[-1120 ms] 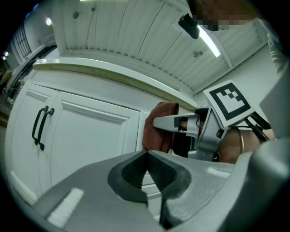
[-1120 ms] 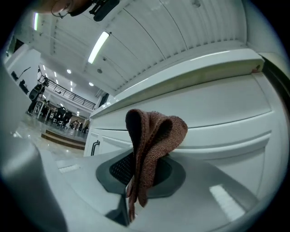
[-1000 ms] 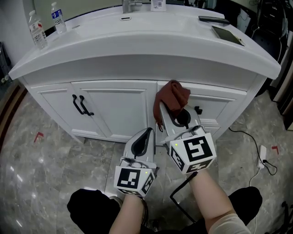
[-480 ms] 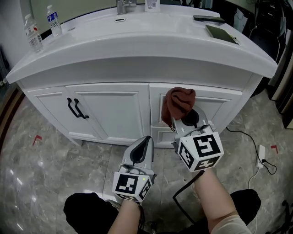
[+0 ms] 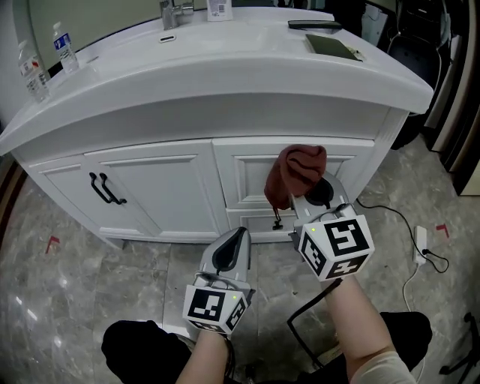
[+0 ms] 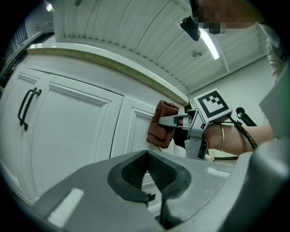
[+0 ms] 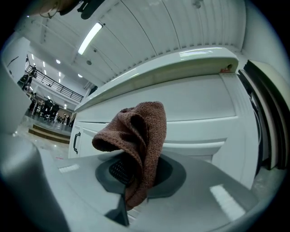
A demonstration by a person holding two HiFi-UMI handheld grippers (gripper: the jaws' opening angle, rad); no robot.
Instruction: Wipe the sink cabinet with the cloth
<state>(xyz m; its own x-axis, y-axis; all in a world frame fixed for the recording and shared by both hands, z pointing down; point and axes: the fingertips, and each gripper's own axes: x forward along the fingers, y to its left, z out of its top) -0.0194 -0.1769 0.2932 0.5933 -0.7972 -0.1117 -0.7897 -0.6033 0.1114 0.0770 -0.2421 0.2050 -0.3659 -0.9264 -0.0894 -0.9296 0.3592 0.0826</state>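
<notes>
Here, right gripper (image 5: 307,199) clamping cloth (image 5: 296,172), beside sink cabinet (image 5: 165,187)

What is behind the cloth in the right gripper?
The sink cabinet's white drawer front shows around the cloth, which the right gripper is shut on. The patch of panel directly behind the cloth is covered, so whether they touch cannot be told.

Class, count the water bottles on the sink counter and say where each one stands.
2. Both stand at the left end of the counter: the back bottle nearer the tap, the front bottle by the left edge. Others may be out of frame.
</notes>
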